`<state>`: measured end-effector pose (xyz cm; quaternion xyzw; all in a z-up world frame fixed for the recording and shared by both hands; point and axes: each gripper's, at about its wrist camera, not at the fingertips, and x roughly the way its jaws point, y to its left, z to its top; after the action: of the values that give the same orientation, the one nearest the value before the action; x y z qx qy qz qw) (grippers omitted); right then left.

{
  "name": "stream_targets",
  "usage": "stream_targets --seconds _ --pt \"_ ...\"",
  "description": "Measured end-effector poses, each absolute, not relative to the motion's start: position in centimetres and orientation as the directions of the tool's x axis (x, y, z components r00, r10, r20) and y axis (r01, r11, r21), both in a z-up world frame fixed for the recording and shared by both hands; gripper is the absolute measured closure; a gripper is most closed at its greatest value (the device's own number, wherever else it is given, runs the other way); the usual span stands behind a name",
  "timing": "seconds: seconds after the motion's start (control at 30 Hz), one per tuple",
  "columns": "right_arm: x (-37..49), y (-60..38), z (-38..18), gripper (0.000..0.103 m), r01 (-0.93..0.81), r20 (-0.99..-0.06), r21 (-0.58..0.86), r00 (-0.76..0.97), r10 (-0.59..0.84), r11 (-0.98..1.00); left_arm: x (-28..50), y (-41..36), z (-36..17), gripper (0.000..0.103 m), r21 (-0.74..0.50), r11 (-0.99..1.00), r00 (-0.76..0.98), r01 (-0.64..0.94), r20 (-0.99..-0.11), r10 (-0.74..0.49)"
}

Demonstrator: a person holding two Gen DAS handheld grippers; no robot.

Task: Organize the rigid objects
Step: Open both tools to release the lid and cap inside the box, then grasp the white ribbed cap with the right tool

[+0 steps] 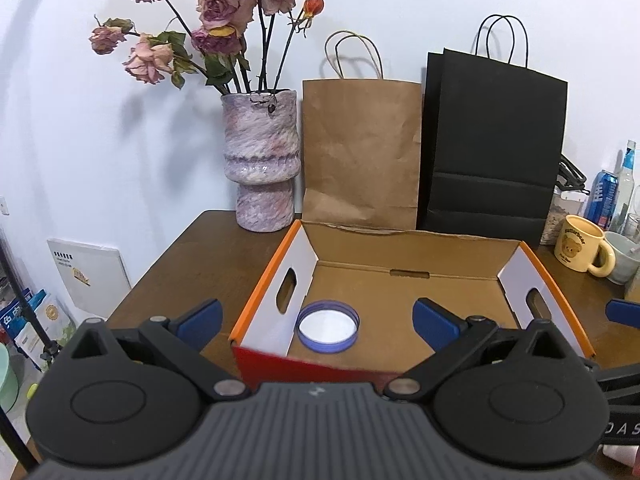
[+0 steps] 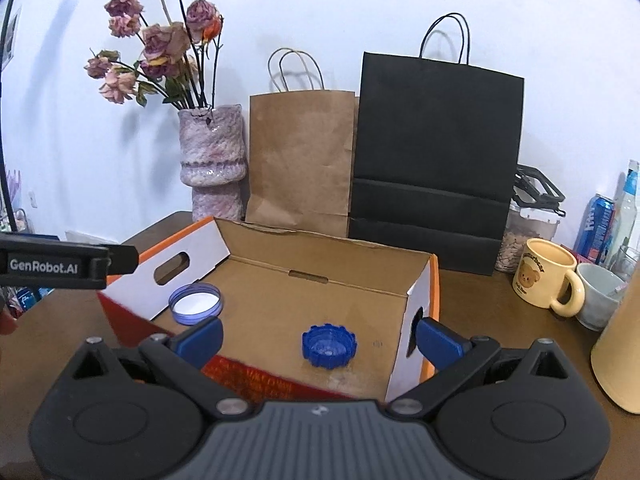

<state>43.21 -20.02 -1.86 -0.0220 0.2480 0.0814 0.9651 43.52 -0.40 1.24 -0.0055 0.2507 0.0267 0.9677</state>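
Left claw: the left gripper (image 1: 316, 322) hangs at the near edge of the open cardboard box with orange rim (image 1: 420, 276), fingers spread wide, nothing between them.
Right claw: the right gripper (image 2: 318, 338) sits over the box's near right part, fingers also wide apart and empty.
Pale lid: the round lilac-blue lid with white inside (image 1: 328, 326) lies rim up on the box floor, by the left wall, just ahead of the left gripper.
Dark cap: the scalloped dark blue plastic cap (image 2: 329, 345) lies rim up on the floor right between the right gripper's fingers.
Key relation: each piece is nearest its own side's claw; both are round, so no long axis to line up with.
Judgement: both pieces look already placed.
Behind: brown wooden table (image 2: 480, 312) carrying a yellow bear mug (image 2: 548, 282).
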Motion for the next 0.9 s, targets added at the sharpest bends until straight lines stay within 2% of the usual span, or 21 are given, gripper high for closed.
stream_targets --seconds 0.9 --pt "31.0 -22.4 -3.8 0.000 -0.152 -0.518 -0.008 0.846 0.126 0.988 31.3 -0.1 -0.6 0.000 -0.001 0.999 0.858 -0.044 -0.512 0.037"
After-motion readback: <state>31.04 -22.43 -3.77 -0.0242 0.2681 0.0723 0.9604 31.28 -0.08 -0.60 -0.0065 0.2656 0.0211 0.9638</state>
